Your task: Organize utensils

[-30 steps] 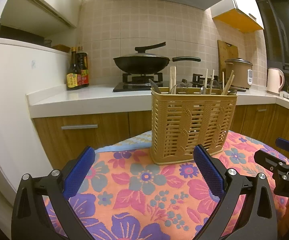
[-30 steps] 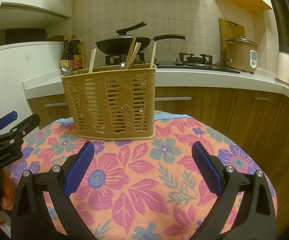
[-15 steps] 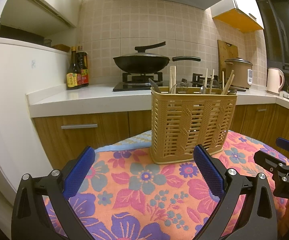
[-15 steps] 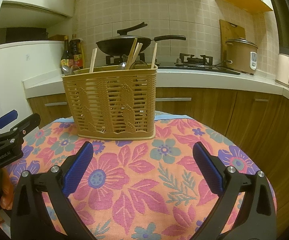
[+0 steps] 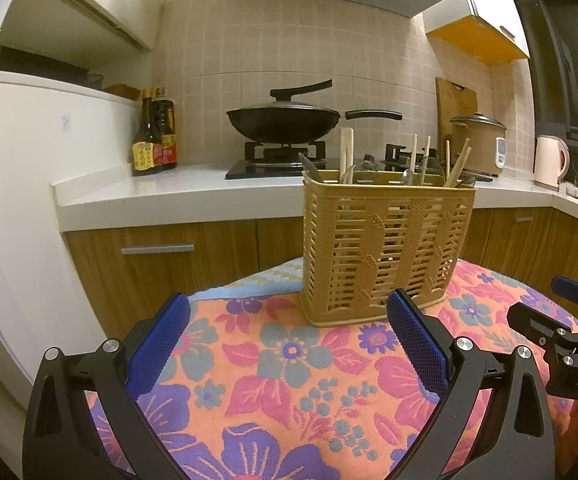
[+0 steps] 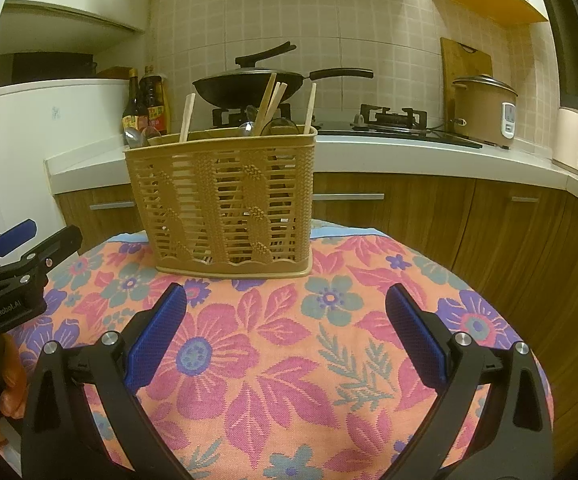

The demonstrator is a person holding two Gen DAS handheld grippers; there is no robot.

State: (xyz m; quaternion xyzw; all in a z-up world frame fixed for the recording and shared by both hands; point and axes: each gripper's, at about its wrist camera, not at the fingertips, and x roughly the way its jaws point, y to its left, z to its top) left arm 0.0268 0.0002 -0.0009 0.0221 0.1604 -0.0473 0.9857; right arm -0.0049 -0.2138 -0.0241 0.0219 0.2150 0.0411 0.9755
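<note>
Warm, dim indoor light, sharp focus, strong fisheye bending and dark vignetted corners.

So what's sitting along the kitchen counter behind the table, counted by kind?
Sauce bottles: 2
Lidded wok: 1
Rice cooker: 1
Electric kettle: 1
Cutting board: 1
Total: 6

Round table (image 6: 521,364) covered by floral cloth (image 6: 273,360); tan utensil basket (image 6: 225,200) stands upright on cloth, toward the far edge.
</note>
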